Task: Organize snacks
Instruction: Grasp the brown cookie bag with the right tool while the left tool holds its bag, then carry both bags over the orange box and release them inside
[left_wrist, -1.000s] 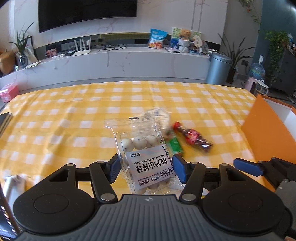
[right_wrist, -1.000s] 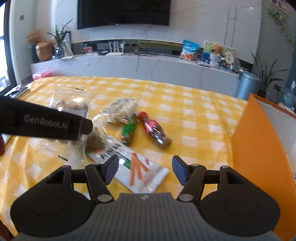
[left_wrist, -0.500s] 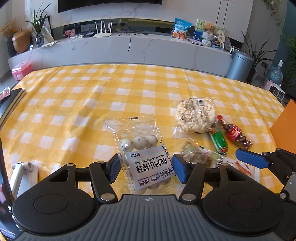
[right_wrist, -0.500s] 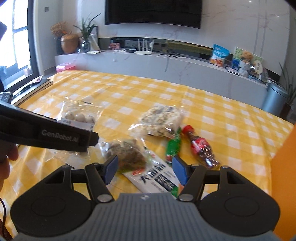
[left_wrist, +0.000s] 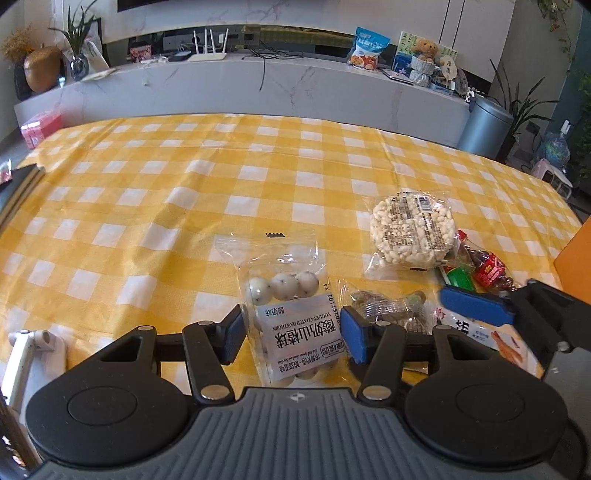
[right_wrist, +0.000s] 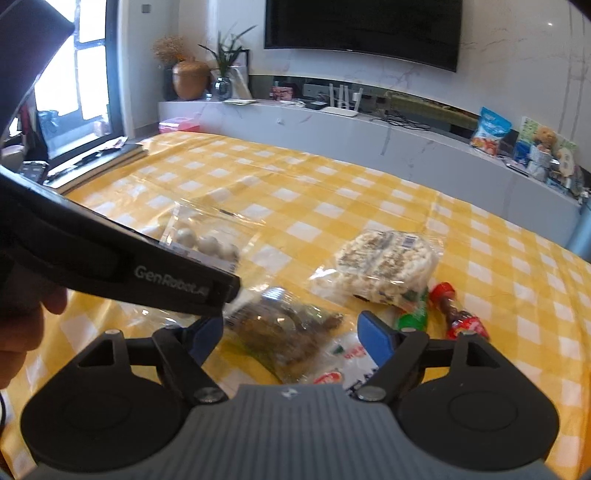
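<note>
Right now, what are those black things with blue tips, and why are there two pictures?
A person holds a grabbing tool in each hand. Each has a camera looking out along its tongs, so you get one picture per hand. The left tongs are closing around a clear bag of white yogurt balls. The right tongs are opening over a brown snack packet. Nothing is lifted yet. On the yellow checked tablecloth there are also a puffed rice cake and a little cola-bottle candy.

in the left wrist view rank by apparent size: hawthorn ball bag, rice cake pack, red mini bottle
1. hawthorn ball bag, though it lies nearest the camera
2. rice cake pack, not far behind it
3. red mini bottle, clearly smallest
</note>
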